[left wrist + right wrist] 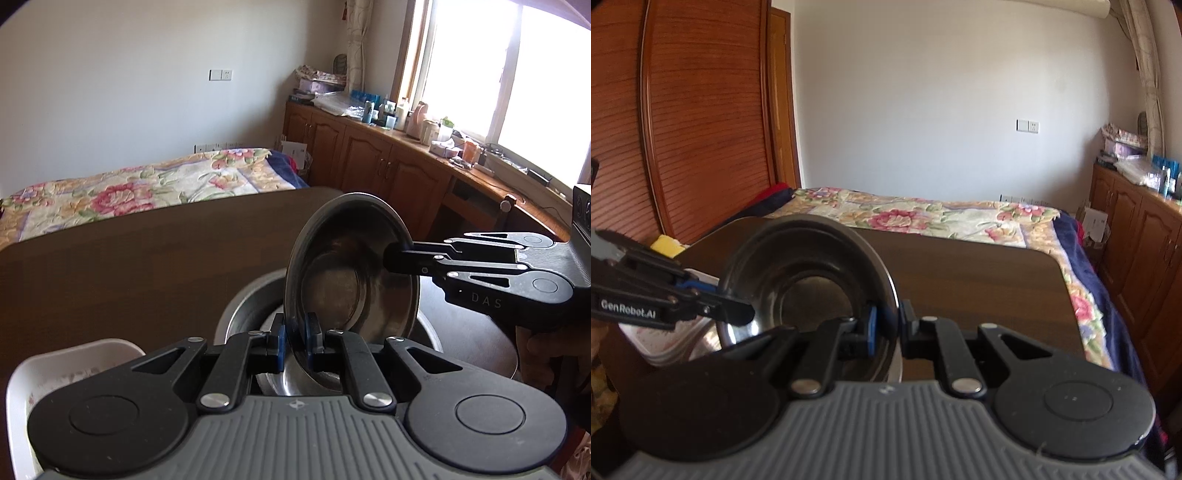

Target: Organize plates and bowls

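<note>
- Left tool [294, 341] pinches the near rim of a steel bowl [343, 280], held tilted on edge.
- Right tool [888, 325] pinches the same bowl's opposite rim.
- The bowl hangs above a larger steel bowl [243, 314] on the brown desk [147, 258], beside a white tray [74, 358].

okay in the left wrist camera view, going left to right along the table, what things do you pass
White container → larger steel bowl resting on the table → smaller steel bowl, tilted on edge, rim pinched by the left tool → right tool, clamped on that bowl's far rim.
</note>
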A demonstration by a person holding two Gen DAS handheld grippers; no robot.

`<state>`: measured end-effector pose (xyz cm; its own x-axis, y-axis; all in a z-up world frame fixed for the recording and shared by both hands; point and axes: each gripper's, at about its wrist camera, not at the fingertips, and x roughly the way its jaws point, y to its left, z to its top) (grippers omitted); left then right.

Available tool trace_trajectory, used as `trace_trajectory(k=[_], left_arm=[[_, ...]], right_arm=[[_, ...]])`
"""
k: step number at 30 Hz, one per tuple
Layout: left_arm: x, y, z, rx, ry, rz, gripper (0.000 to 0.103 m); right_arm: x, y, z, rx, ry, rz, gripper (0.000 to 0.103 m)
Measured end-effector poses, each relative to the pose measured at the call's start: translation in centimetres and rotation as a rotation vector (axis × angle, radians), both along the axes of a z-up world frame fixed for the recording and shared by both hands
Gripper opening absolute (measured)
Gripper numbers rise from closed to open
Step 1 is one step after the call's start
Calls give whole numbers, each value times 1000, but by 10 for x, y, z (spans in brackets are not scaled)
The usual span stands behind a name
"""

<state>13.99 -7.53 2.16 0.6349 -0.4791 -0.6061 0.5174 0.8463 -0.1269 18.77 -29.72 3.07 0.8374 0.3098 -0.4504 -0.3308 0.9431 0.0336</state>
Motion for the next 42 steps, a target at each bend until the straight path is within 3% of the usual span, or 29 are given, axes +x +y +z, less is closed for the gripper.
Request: trace_trajectory(k=[19, 42], left_arm=[[0, 11, -21, -12, 55, 49, 13], [-12, 16, -33, -56, -7, 102, 13]], right_arm=[[-5, 14, -14, 6, 22, 4, 14], [-8, 17, -28, 39, -22, 2, 17]])
